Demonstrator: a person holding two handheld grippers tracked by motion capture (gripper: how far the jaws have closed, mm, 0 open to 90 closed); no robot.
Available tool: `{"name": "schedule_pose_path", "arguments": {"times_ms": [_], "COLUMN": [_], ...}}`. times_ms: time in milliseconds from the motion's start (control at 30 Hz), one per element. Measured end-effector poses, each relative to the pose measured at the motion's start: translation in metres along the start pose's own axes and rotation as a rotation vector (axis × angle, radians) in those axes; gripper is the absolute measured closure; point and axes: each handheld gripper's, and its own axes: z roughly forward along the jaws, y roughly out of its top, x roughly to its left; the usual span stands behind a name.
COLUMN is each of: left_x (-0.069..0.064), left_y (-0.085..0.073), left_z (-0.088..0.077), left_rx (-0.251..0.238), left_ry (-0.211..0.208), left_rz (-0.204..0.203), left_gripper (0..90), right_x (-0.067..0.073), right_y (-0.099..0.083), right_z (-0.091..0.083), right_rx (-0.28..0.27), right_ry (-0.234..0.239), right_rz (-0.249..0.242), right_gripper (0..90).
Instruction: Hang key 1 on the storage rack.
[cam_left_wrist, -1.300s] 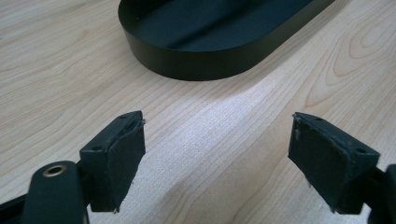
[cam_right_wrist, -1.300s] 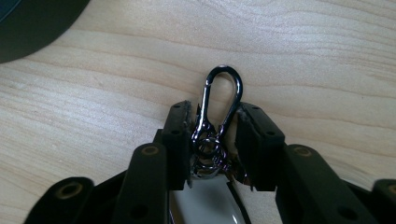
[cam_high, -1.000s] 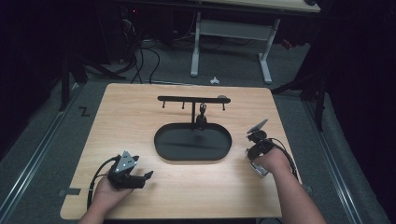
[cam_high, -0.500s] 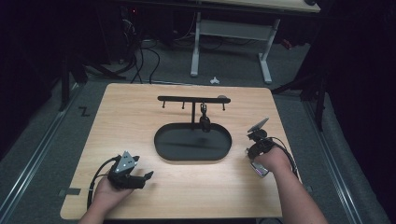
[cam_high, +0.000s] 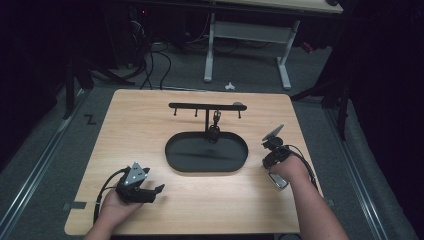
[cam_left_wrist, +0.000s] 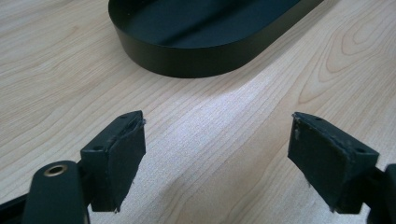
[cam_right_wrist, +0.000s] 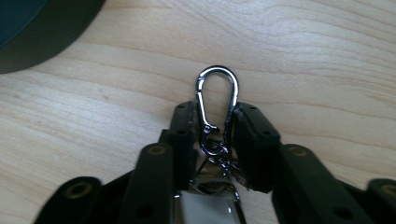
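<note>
The keychain clip (cam_right_wrist: 216, 100) sits clamped between the jaws of your right gripper (cam_right_wrist: 215, 135), its silver loop sticking out past the fingertips with its long axis running straight along the jaws. Below the clip a small swivel and a pale tag trail back into the gripper, and in the high view that tag (cam_high: 278, 181) lies on the wood just beside your right hand (cam_high: 287, 167). You hold the clip low over the table (cam_high: 145, 125), near its right edge and just to the right of the black oval tray (cam_high: 185, 162).

The move most likely ahead is hanging the clip on the stand (cam_high: 206, 106) that rises from the back of the tray. Its crossbar lies forward and to the left of your right gripper, running side to side across the table, with small pegs hanging beneath it; one dark item (cam_high: 216, 120) already hangs near the post. The clip's loop points roughly away from you, so you would probably need to lift and turn it toward a free peg.

Your right hand is clearly the nearer one to the stand. Your left gripper (cam_left_wrist: 217, 154) rests near the table's front left with its jaws wide apart and nothing between them, facing the tray's near wall (cam_left_wrist: 187, 65).
</note>
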Motion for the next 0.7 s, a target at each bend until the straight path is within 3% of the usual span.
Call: {"name": "schedule_pose_path", "arguments": {"times_ms": [67,400,700], "left_x": [0.000,-0.001,-0.001], "left_y": [0.000,0.000,0.000], "left_z": [0.000,0.000,0.002], "left_rx": [-0.001,0.000,0.012], "left_ry": [-0.001,-0.004,-0.009], "left_rz": [0.000,0.004,0.009], "left_gripper": [19.6,19.6,19.8], "right_x": [0.001,0.009,0.002], "right_y": [0.000,0.001,-0.001], "right_z": [0.000,-0.001,-0.016], "right_rx": [0.004,0.013,-0.063], "right_ry": [0.007,-0.038,0.014], "right_rz": [-0.004,-0.053,-0.015], "right_gripper": [74.6,75.4,75.4]}}
